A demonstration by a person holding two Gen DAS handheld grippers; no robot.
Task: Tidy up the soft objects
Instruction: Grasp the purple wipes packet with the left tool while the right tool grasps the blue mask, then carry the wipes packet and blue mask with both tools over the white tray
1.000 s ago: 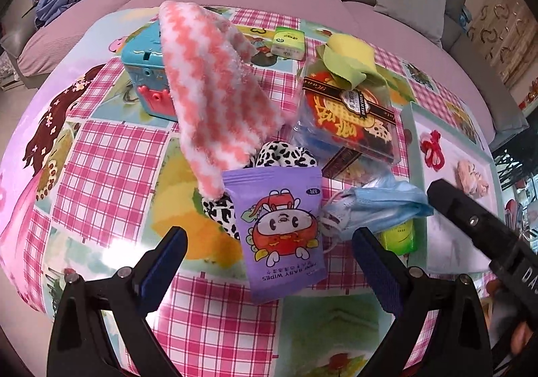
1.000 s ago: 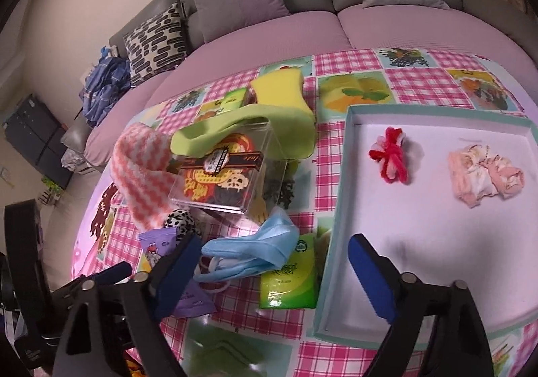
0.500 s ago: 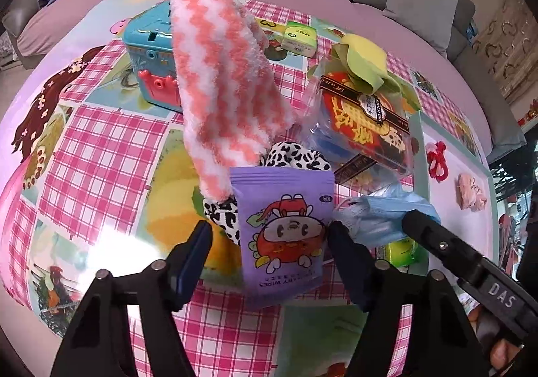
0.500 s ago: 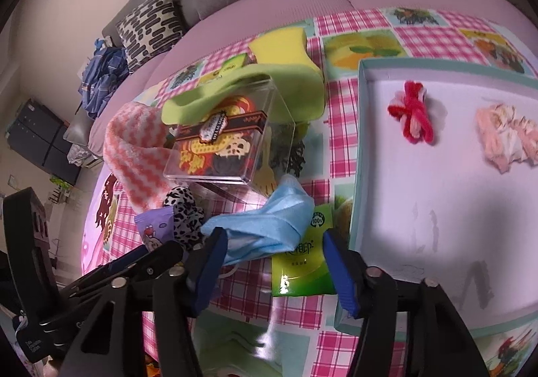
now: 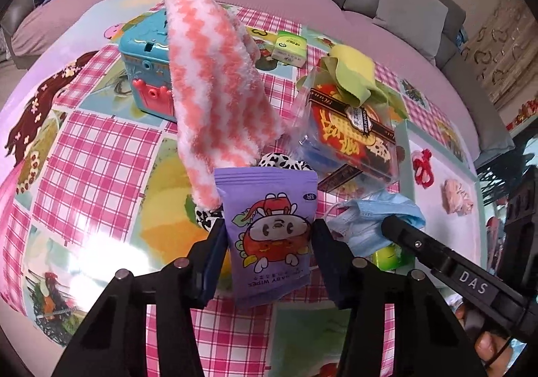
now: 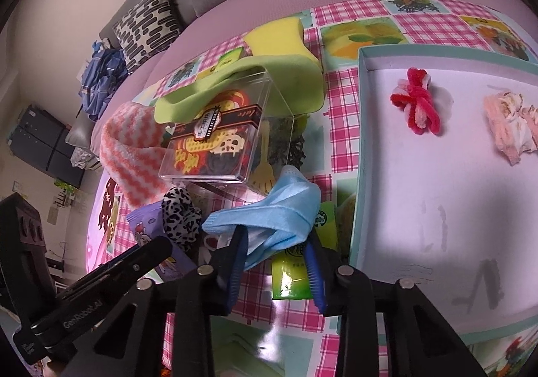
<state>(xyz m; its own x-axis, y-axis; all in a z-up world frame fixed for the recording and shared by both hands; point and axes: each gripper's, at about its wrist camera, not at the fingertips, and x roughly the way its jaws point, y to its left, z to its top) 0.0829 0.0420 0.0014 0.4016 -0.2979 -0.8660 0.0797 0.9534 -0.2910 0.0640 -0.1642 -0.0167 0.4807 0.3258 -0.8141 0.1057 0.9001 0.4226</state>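
Note:
My left gripper (image 5: 267, 242) has its jaws against both sides of the purple baby wipes pack (image 5: 270, 229). My right gripper (image 6: 274, 247) has its jaws around the lower edge of the blue face mask (image 6: 269, 214), which also shows in the left wrist view (image 5: 373, 219). A pink-and-white fuzzy cloth (image 5: 215, 88) drapes over a teal toy box (image 5: 144, 71). A black-and-white spotted scrunchie (image 6: 180, 215) lies behind the wipes. A green cloth (image 6: 242, 81) and yellow sponge (image 6: 279, 37) rest on a clear plastic box (image 6: 218, 141).
A white tray with a teal rim (image 6: 361, 141) sits at the right, holding a red scrunchie (image 6: 417, 105) and a pale pink scrunchie (image 6: 511, 121). A green packet (image 6: 296, 269) lies under the mask. A small green box (image 5: 289, 49) sits far back. A sofa curves behind the table.
Both grippers moved forward and narrowed. The left jaws came in against the wipes pack; the right jaws came in around the blue mask's edge.

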